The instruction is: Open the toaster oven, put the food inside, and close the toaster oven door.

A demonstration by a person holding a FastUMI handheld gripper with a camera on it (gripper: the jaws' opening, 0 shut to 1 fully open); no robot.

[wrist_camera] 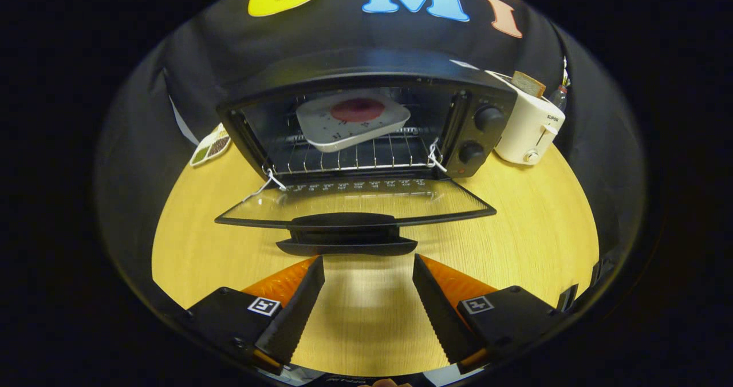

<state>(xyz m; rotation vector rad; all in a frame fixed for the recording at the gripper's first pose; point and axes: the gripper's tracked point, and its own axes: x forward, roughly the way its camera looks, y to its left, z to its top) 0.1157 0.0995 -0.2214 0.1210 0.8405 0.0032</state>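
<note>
Left of the toaster oven, a small dish sits aside. Inside, the plate of food rests on the rack, the door lying flat open. The gripper, spread wide and empty, faces the door handle, likely to lift it. Right stands a white toaster.

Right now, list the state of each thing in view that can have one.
toaster oven: open
oven door: folded down flat
plate of food: inside, on the wire rack
white toaster: holds a bread slice
gripper: open, empty, just short of the door handle
</note>
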